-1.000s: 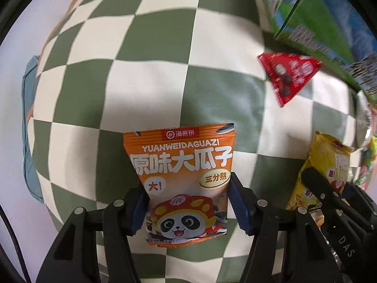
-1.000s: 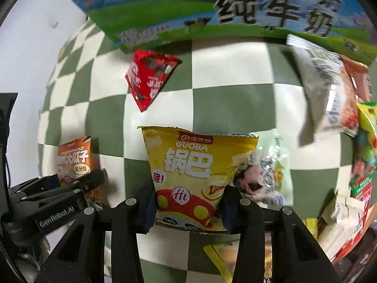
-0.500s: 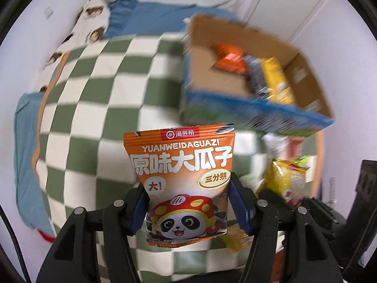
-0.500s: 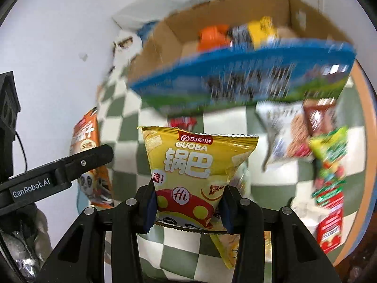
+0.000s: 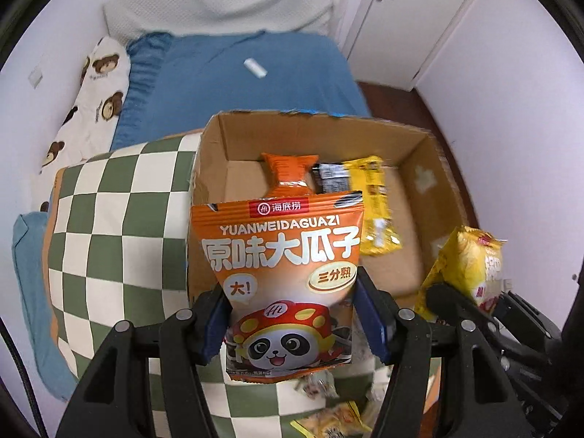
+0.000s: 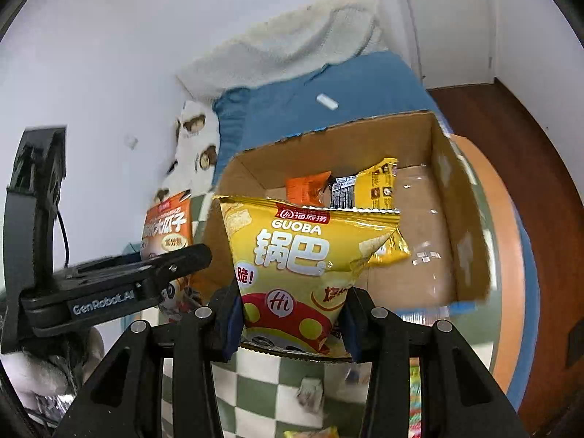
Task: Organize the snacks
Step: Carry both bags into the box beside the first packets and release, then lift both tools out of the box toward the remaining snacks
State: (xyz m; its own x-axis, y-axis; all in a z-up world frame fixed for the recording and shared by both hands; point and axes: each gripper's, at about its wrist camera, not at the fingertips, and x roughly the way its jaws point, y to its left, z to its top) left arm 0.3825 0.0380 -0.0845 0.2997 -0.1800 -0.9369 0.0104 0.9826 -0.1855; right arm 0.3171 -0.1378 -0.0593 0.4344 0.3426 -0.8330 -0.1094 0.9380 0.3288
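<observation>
My left gripper (image 5: 292, 325) is shut on an orange sunflower-seed packet (image 5: 281, 255) with a panda on it, held up in front of an open cardboard box (image 5: 419, 189). My right gripper (image 6: 290, 323) is shut on a yellow GUOBA snack packet (image 6: 299, 255), also held before the box (image 6: 452, 226). Inside the box lie an orange packet (image 5: 290, 173) and a black-and-yellow packet (image 5: 368, 186). The right gripper's yellow packet shows at the right of the left wrist view (image 5: 471, 266); the orange packet shows at the left of the right wrist view (image 6: 168, 226).
The box stands on a green-and-white checkered cloth (image 5: 116, 233) on a bed with a blue sheet (image 5: 237, 73). Loose snack packets lie on the cloth below the grippers (image 5: 328, 419). White walls and a door (image 5: 412, 18) stand behind; dark wooden floor (image 6: 511, 127) is at the right.
Both grippers rose from the cloth with their packets and tilted up; the views swung from the checkered cloth to the open box and the bed behind it.
</observation>
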